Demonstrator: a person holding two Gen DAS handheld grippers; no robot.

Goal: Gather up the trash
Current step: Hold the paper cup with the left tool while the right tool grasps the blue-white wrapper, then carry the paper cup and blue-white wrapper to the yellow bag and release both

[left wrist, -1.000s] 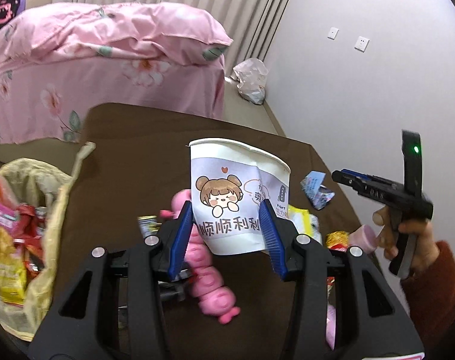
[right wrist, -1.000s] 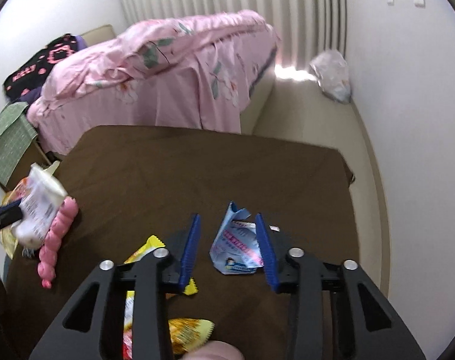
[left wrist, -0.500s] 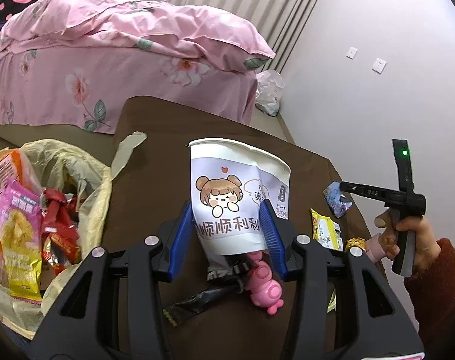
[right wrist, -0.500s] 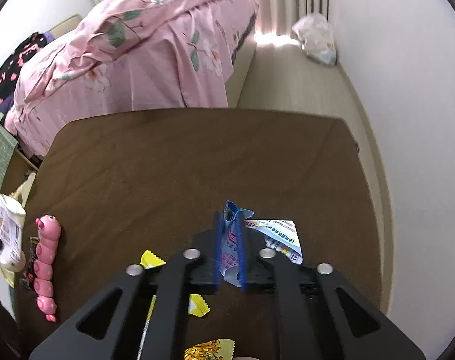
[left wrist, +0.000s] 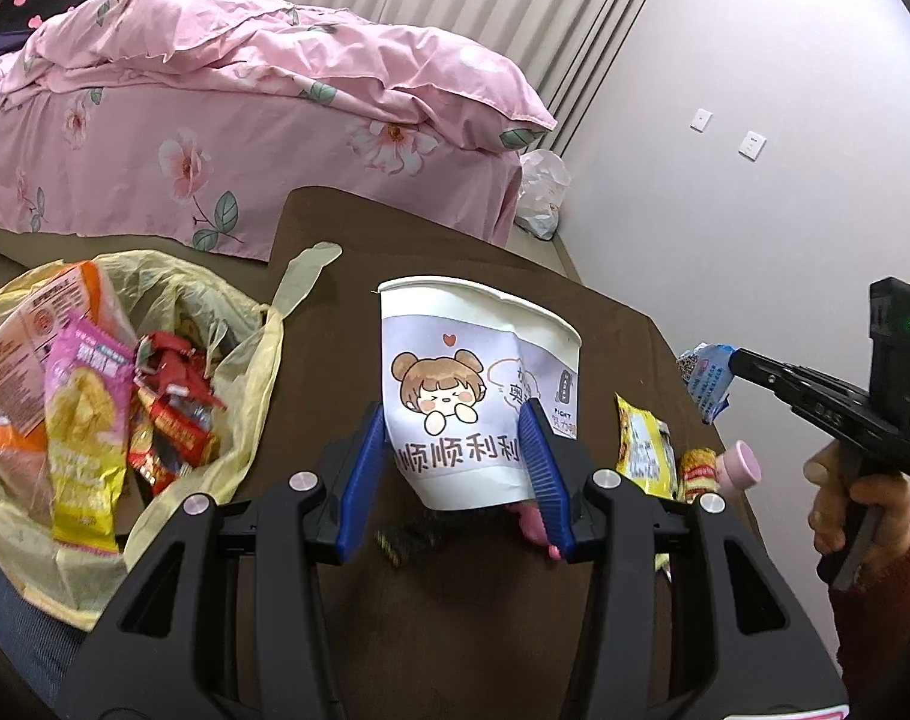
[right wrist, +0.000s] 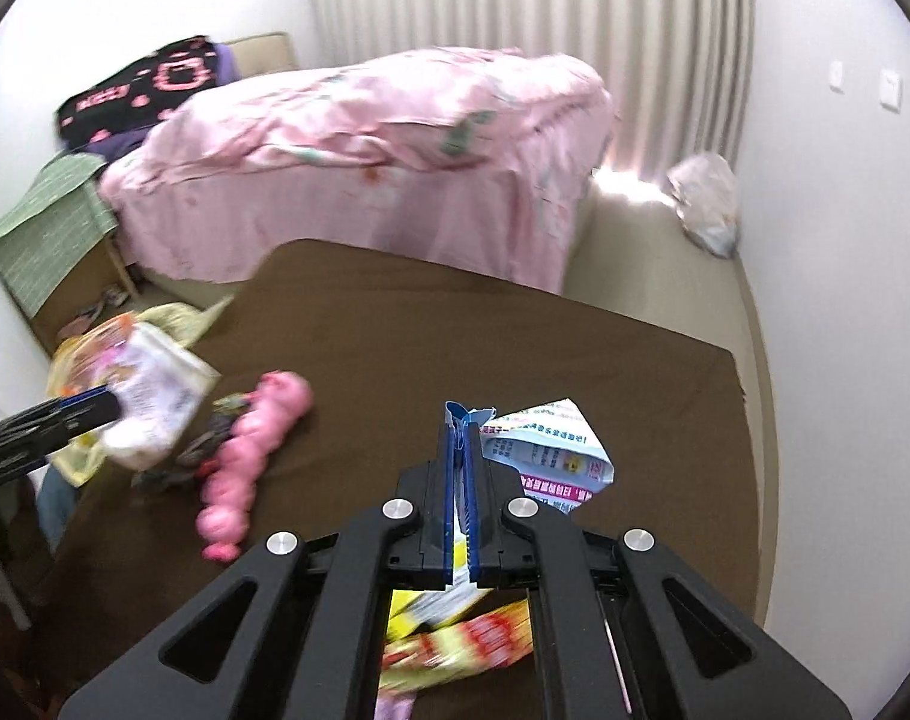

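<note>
A white paper cup (left wrist: 479,384) with a cartoon girl on it sits tilted between the blue pads of my left gripper (left wrist: 452,411), which is shut on it just right of the open yellow trash bag (left wrist: 251,372). The bag holds several snack wrappers. My right gripper (right wrist: 461,423) is shut on a blue-and-white wrapper (right wrist: 551,450), lifted off the brown table (right wrist: 455,324). In the left wrist view that wrapper (left wrist: 704,375) hangs from the right gripper (left wrist: 734,358), held by a hand in a red sleeve.
A pink caterpillar toy (right wrist: 251,444) lies on the table between the grippers. Yellow snack wrappers (left wrist: 641,444) and a pink bottle (left wrist: 740,468) lie near the right edge. A pink bed (right wrist: 365,150) stands behind the table, and a white plastic bag (right wrist: 704,204) lies on the floor.
My right gripper has shut on the blue-and-white wrapper and lifted it off the table. The left gripper has carried the cup leftward, closer to the yellow bag.
</note>
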